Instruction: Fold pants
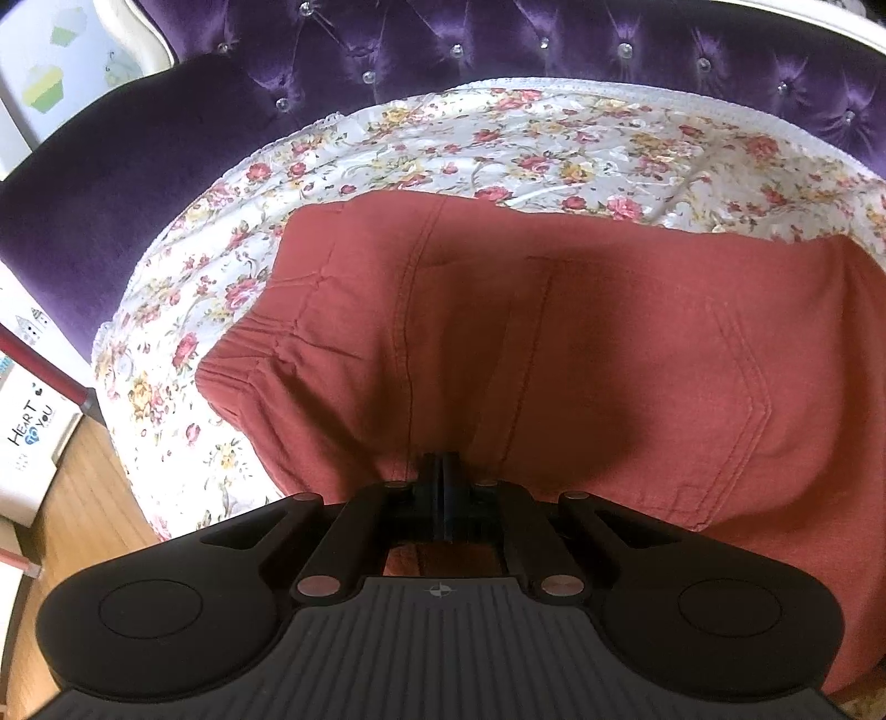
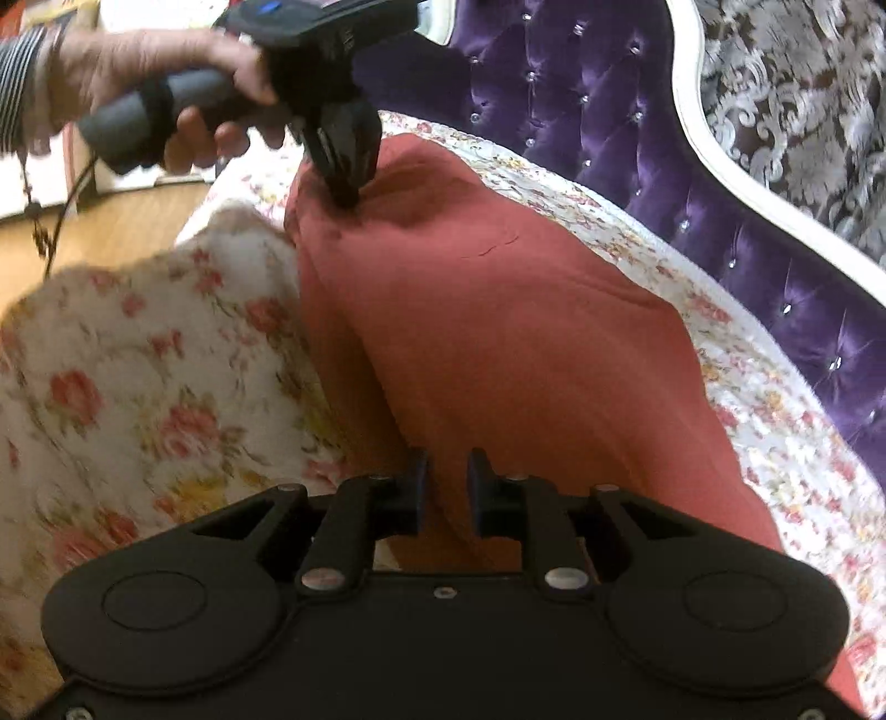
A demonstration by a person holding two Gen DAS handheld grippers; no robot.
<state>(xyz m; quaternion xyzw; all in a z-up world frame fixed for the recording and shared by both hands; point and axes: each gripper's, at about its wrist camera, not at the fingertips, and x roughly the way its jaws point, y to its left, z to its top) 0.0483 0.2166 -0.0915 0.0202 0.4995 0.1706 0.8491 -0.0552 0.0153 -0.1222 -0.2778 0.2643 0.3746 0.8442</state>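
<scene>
Rust-red pants (image 1: 554, 332) lie folded lengthwise on a floral cover (image 1: 498, 144), waistband to the left in the left wrist view. My left gripper (image 1: 443, 471) is shut, pinching a pucker of the pants fabric near their front edge. The right wrist view shows the same left gripper (image 2: 348, 199) gripping the far end of the pants (image 2: 498, 332), with a person's hand (image 2: 138, 61) around its handle. My right gripper (image 2: 447, 476) is open over the near end of the pants; red cloth shows in the gap and the pads do not press on it.
The floral cover (image 2: 138, 360) drapes a purple tufted sofa (image 2: 747, 232) with a white frame, its backrest (image 1: 498, 39) just behind the pants. Wooden floor (image 1: 83, 487) and a white printed box (image 1: 27, 437) lie off the sofa's left end.
</scene>
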